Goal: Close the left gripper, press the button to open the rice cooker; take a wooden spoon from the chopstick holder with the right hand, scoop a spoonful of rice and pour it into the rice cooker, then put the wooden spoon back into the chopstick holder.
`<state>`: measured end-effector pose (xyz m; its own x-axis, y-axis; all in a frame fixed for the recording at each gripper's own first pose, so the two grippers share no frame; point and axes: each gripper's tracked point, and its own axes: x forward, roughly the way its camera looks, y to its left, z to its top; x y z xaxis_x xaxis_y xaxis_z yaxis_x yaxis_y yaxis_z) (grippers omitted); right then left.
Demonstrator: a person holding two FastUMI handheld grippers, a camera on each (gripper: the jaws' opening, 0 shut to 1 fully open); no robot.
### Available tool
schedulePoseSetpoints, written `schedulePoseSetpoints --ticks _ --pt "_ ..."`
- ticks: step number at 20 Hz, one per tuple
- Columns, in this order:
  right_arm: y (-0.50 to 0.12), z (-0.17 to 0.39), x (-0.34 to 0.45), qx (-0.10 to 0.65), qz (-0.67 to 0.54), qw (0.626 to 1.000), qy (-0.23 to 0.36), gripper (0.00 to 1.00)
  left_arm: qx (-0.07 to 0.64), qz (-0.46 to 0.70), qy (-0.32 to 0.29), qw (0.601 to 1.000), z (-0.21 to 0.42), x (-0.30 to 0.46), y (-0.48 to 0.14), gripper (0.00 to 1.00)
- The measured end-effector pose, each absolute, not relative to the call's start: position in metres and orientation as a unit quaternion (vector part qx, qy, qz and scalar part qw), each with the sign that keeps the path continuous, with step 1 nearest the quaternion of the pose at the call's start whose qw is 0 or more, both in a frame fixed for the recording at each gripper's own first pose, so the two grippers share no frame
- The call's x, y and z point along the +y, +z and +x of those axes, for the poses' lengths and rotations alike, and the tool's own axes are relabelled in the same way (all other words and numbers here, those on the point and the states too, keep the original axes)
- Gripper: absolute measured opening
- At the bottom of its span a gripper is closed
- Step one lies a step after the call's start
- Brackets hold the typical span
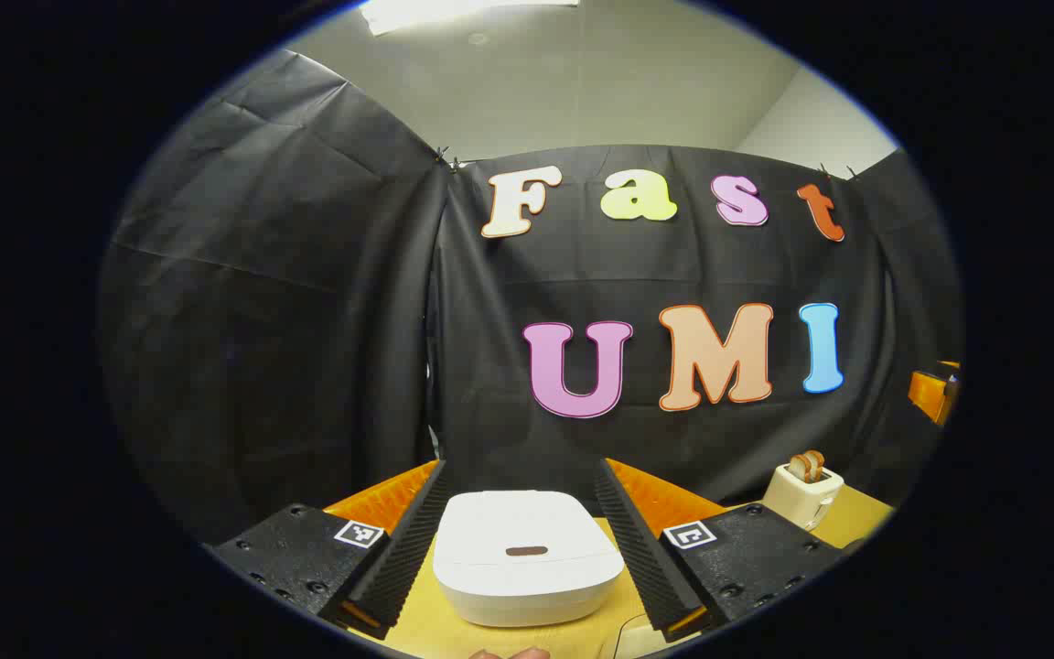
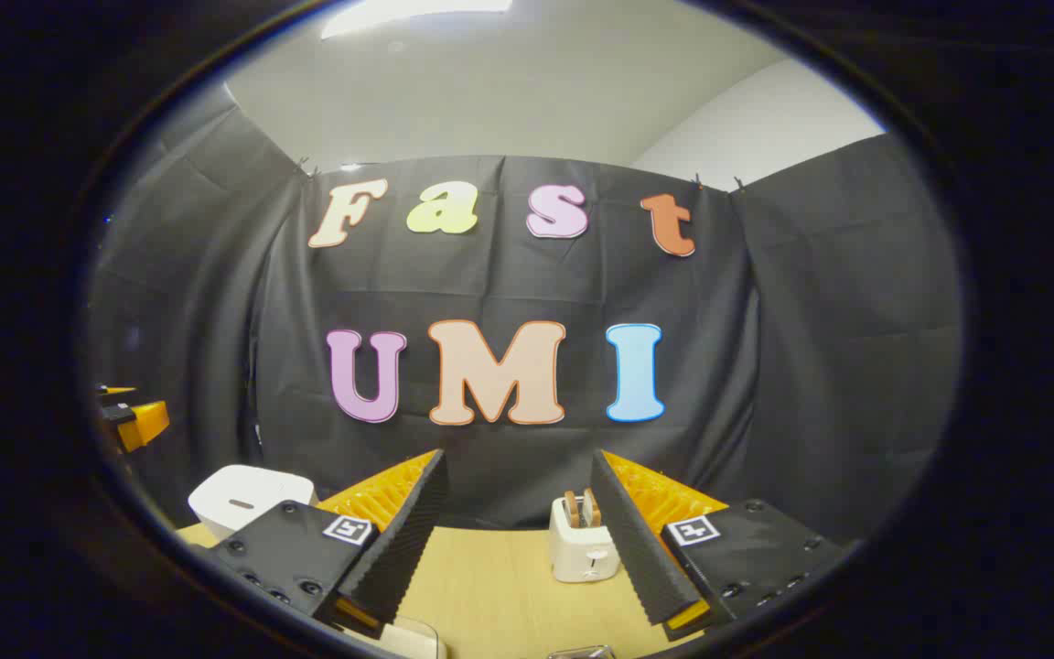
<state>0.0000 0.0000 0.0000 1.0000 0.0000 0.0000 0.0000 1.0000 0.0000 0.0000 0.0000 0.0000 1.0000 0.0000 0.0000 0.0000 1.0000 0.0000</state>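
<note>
The white rice cooker [image 1: 527,556] stands closed on the wooden table [image 1: 435,622], between the wide-open fingers of the left gripper [image 1: 521,535]. The right gripper [image 2: 516,531] is also wide, holding nothing, near a toaster [image 2: 584,540].

No legible text, brand or number on any object. Only signs are square black-and-white coded marker tags, pattern only, no characters: on the left gripper [image 1: 522,469], one tag on its left finger base [image 1: 359,534] and one on its right finger base [image 1: 690,534]; same on the right gripper [image 2: 516,458], left tag [image 2: 347,528] and right tag [image 2: 694,530]. The rice cooker [image 1: 527,586] lid carries a small dark oval mark [image 1: 527,551], no lettering readable. Toaster [image 2: 585,554] front: marks too small to read
</note>
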Motion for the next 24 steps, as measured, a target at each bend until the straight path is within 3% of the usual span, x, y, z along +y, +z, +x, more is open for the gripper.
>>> schedulePoseSetpoints --ticks 2,3,15,22,24 --pt "0.000 -0.001 -0.003 0.000 0.002 1.000 -0.002 1.00 -0.001 0.000 -0.001 1.000 -0.001 0.000 0.001 0.94" --pt "0.000 -0.002 -0.004 0.000 0.002 1.000 -0.003 0.95 -0.001 0.001 -0.001 1.000 -0.001 0.000 0.002 0.94" --pt "-0.003 0.000 -0.008 0.004 0.003 1.000 -0.005 1.00 -0.003 0.005 -0.006 1.000 0.001 -0.005 0.004 0.94" --pt "-0.005 0.003 -0.012 0.006 0.005 1.000 -0.007 1.00 -0.003 0.007 -0.013 1.000 0.004 -0.010 0.004 0.92" --pt "-0.004 0.002 -0.013 0.005 0.005 1.000 -0.008 0.95 -0.003 0.008 -0.014 1.000 0.006 -0.010 0.004 0.94"
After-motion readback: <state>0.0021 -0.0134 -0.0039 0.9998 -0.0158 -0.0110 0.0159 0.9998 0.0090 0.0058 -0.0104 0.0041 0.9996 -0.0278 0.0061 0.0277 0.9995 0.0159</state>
